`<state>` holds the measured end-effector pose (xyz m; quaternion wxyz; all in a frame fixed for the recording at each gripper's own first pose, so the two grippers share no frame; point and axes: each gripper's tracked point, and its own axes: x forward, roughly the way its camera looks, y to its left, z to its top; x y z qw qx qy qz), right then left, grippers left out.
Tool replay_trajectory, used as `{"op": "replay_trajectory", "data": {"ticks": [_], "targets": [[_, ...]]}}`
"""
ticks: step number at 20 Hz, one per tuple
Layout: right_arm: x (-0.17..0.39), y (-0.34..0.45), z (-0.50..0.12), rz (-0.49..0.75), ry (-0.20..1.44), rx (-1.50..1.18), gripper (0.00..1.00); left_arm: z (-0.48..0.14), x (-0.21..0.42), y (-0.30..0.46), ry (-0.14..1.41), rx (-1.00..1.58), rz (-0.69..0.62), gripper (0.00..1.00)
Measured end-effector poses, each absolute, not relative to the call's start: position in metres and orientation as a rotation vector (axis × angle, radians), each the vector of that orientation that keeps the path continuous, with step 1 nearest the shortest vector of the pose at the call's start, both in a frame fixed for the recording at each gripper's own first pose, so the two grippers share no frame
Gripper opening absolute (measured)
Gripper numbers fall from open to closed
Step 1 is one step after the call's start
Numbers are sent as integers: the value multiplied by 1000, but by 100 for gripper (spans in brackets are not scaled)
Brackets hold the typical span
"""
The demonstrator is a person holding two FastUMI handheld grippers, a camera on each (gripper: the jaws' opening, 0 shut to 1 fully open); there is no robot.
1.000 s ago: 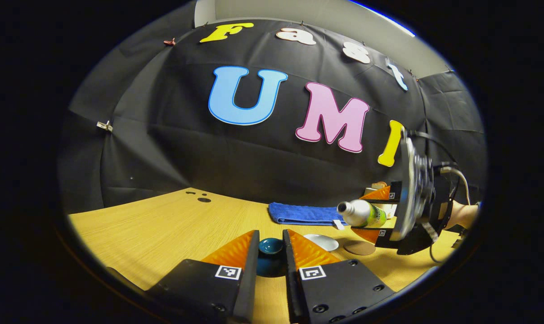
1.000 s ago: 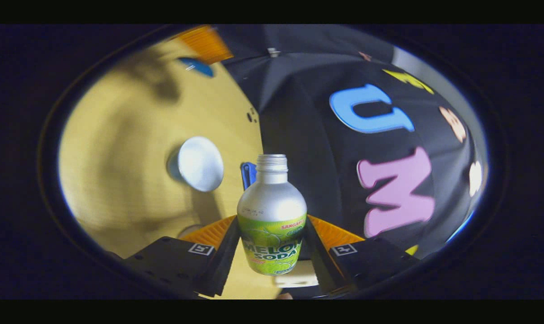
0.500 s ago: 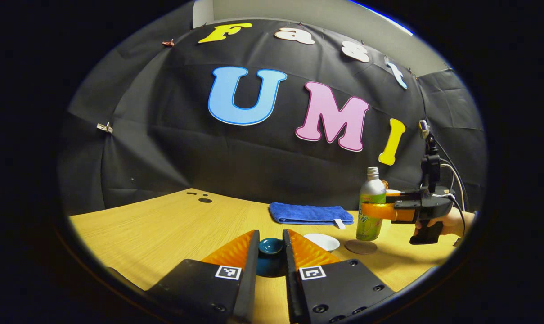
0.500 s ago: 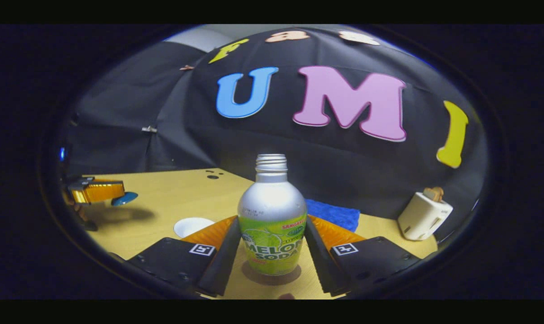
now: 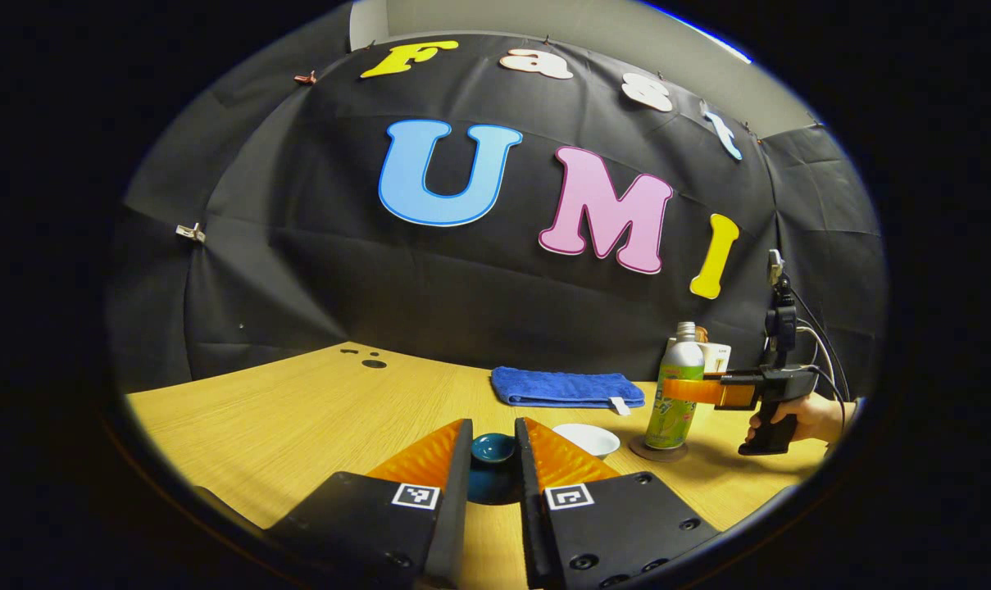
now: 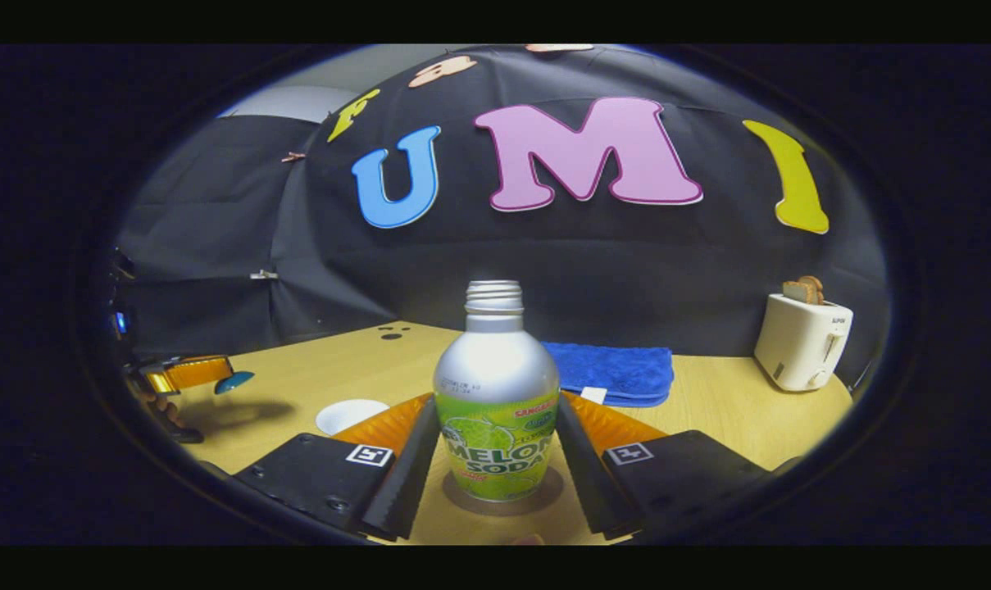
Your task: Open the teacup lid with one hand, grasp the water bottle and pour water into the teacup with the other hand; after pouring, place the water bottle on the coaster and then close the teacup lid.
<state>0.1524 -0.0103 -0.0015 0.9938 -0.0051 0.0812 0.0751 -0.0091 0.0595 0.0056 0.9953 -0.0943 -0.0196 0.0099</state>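
Note:
The green and silver water bottle [image 6: 495, 418] stands upright and uncapped on the round brown coaster [image 6: 505, 501]. My right gripper [image 6: 495, 400] is shut on its body, one orange finger on each side. From the left gripper view, the bottle [image 5: 677, 389] sits on the coaster [image 5: 657, 451] at the right, with the right gripper [image 5: 692, 391] and a hand [image 5: 808, 414] behind it. My left gripper [image 5: 493, 426] is shut on the teal teacup lid [image 5: 493, 459], held above the table. The white teacup [image 5: 587, 439] stands open between lid and bottle, and it shows as teacup [image 6: 350, 415] in the right gripper view.
A folded blue towel [image 5: 565, 387] lies at the back of the wooden table [image 5: 298, 418]. A white toaster [image 6: 802, 340] holding bread stands at the back right. Small dark holes [image 5: 372, 363] mark the tabletop at the far left.
The bottle swung from lying tipped toward the cup to upright, then came down to the right onto the coaster. My left gripper held still with the lid.

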Motion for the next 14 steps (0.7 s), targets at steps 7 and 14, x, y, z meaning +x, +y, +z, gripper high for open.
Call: {"op": "replay_trajectory", "data": {"ticks": [7,14], "targets": [[149,-15,-1,139,164,22,81,4,-9,59,-36,-189,18,33],[143,-22,-11,121,198,89,84,3,-8,58,-32,-185,19,33]]}}
